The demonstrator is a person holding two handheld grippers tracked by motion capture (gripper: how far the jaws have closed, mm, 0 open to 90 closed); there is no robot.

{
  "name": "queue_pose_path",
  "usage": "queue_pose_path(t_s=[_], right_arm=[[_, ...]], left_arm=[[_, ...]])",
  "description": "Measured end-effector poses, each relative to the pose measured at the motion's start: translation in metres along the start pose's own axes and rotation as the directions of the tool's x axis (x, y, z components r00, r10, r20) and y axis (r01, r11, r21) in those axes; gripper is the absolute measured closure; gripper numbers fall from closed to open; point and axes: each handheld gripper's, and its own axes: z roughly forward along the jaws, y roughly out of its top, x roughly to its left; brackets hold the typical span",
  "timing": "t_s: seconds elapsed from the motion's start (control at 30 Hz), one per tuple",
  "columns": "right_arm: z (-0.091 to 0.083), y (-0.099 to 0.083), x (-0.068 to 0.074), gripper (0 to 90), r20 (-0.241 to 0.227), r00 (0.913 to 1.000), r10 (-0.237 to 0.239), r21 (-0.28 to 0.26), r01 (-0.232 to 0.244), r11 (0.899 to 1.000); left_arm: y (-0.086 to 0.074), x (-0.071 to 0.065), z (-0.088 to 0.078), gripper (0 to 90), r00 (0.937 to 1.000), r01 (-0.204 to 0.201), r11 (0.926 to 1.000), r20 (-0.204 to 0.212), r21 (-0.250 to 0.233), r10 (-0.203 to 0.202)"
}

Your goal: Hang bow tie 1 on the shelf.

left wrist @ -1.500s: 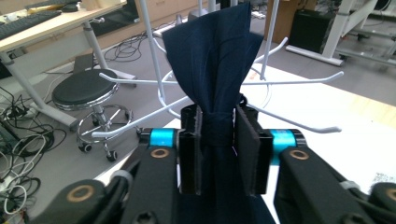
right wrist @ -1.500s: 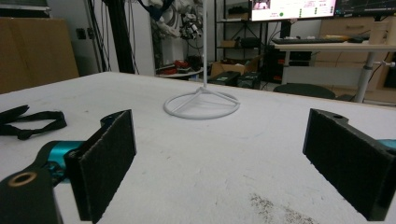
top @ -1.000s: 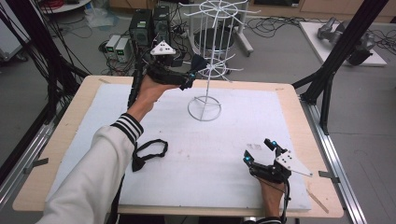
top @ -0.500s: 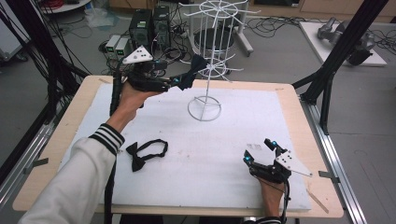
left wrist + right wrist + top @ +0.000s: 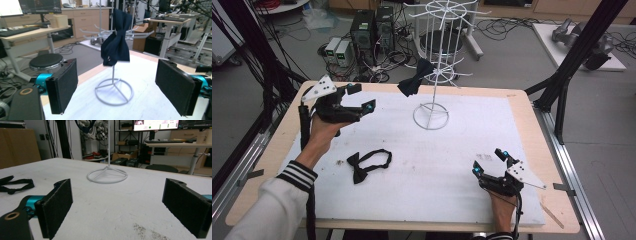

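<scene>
A dark bow tie (image 5: pixel 416 78) hangs from an arm of the white wire stand (image 5: pixel 432 75) at the far middle of the bench (image 5: pixel 522 125), well above its white mat. The left gripper (image 5: pixel 357 100) is raised near the bench's far left corner, its fingers (image 5: pixel 62 87) spread wide and empty; in the left gripper view the hanging bow tie (image 5: pixel 116 40) sits ahead between them, clear of both. A second bow tie (image 5: pixel 367 164) with its strap lies flat on the mat, near the left forearm. The right gripper (image 5: pixel 492 162) rests low at the near right, fingers (image 5: pixel 56 206) wide apart, holding nothing, pointing toward the stand's ring base (image 5: pixel 107 175).
</scene>
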Motion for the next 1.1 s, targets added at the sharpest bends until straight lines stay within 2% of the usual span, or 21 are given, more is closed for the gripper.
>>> queue_pose_path(t_s=[0.17, 0.37, 0.53, 0.77, 1.1], right_arm=[[0.000, 0.000, 0.001, 8.8, 0.000, 1.0000, 0.001, 0.003, -0.001, 1.000], [0.000, 0.000, 0.000, 8.8, 0.000, 1.0000, 0.002, 0.002, -0.002, 1.000], [0.000, 0.000, 0.001, 8.8, 0.000, 1.0000, 0.001, 0.002, -0.001, 1.000], [0.000, 0.000, 0.001, 8.8, 0.000, 1.0000, 0.001, 0.002, -0.001, 1.000], [0.000, 0.000, 0.001, 8.8, 0.001, 1.0000, -0.001, 0.002, 0.001, 1.000]], left_arm=[[-0.017, -0.006, -0.019, 18.3, 0.9999, -0.013, 0.9999, 0.003, -0.011, 0.013], [-0.035, -0.009, -0.040, 18.2, 0.9997, -0.006, 0.9992, 0.024, -0.040, 0.007], [-0.048, -0.010, -0.054, 18.2, 0.9998, -0.006, 0.9988, 0.020, -0.048, 0.007], [-0.057, -0.009, -0.062, 18.1, 1.0000, 0.002, 0.9993, 0.007, -0.039, -0.002], [-0.068, -0.009, -0.063, 18.2, 0.9997, 0.019, 0.9993, 0.016, -0.032, -0.019]])
